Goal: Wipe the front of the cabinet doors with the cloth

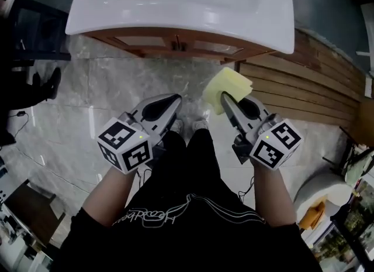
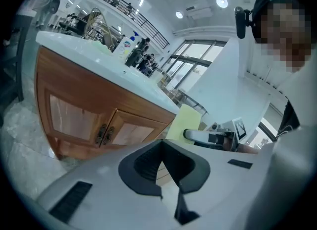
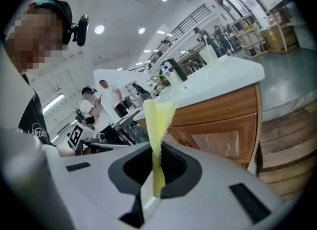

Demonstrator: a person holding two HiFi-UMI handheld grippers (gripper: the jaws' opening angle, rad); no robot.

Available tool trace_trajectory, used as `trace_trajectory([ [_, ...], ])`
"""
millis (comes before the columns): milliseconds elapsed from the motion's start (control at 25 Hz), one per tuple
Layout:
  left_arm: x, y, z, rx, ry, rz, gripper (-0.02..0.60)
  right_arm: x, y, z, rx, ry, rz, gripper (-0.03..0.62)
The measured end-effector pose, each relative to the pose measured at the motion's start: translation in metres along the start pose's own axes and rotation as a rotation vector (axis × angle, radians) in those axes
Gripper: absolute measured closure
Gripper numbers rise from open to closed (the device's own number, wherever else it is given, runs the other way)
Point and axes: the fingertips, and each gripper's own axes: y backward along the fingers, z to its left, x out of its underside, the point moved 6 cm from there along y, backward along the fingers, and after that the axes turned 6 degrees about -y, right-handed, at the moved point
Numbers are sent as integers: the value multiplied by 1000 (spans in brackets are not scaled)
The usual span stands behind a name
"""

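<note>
Right gripper view has my right gripper (image 3: 154, 168) pinched down on the cloth (image 3: 159, 120), jaws closed to the thickness of the fabric, with a narrow yellow fold standing up out of them and flaring at the top. In the head view the cloth sticks out ahead of that gripper as a small folded pad, in the air and well short of the doors (image 1: 175, 41), which sit under the white basin (image 1: 175, 13) in front of me. My left gripper (image 2: 161, 150) is closed tip to tip with nothing in it, held beside the right one at about the same height. The cloth looks light, thin and soft; I judge it will flop and fold over on itself rather than hold a flat face, so a pinch at one edge, as I seem to have it, leaves a loose flap to do the wiping. A grip nearer the middle of the fold would probably press it flatter on the wood. It should not slip much from rubbery pads, but dragging it across the framed panels and past the small handles (image 2: 104, 134) at the centre could tug it loose or bunch it, so I would keep the squeeze firm.
</note>
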Motion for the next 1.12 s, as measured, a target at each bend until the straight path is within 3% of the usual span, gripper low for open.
trace_trajectory([
  [320, 36, -14, 27, -77, 69, -53, 575, 7, -48, -31, -23, 151, 18, 553],
  [680, 75, -5, 46, -133, 127, -92, 575, 24, -106, -28, -82, 287, -27, 553],
  [880, 87, 6, 52, -173, 171, -110, 575, 24, -130, -39, -27, 374, -32, 553],
  [1120, 94, 10, 57, -196, 200, -113, 575, 30, -158, -60, 50, 353, -27, 553],
])
